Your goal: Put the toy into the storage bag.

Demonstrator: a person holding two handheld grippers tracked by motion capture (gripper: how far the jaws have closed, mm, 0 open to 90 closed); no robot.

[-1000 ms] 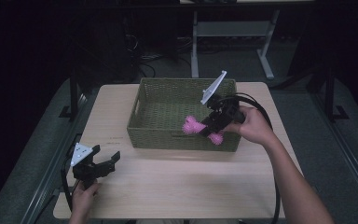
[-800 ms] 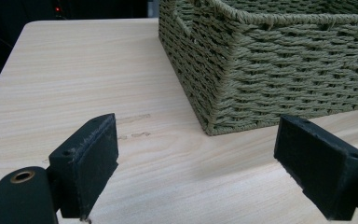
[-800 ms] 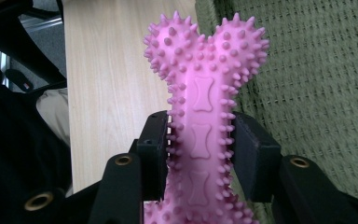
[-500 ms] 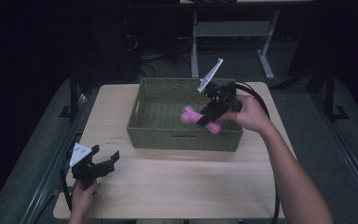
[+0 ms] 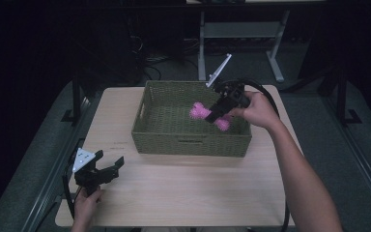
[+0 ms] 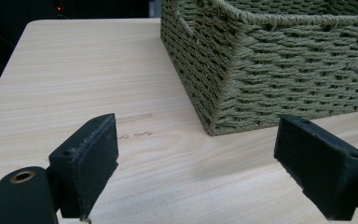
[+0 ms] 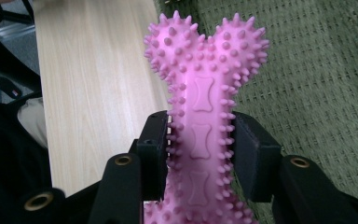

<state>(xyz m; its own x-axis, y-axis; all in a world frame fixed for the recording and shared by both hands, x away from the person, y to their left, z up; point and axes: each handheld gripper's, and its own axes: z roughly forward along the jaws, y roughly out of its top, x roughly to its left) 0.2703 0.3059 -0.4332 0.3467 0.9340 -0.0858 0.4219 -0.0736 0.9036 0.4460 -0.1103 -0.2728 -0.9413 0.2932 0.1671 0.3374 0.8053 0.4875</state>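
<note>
Spikes on the pink bone toy show between clamping right fingers; left fingers wide.

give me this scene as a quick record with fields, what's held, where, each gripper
held thing: pink spiked bone toy
held by: right gripper, jaws shut on the toy's shaft
toy's place: in the air above the inside of the green woven basket
left gripper: open, nothing between the jaws, low over the table near the basket's corner
surface: light wooden table
</note>
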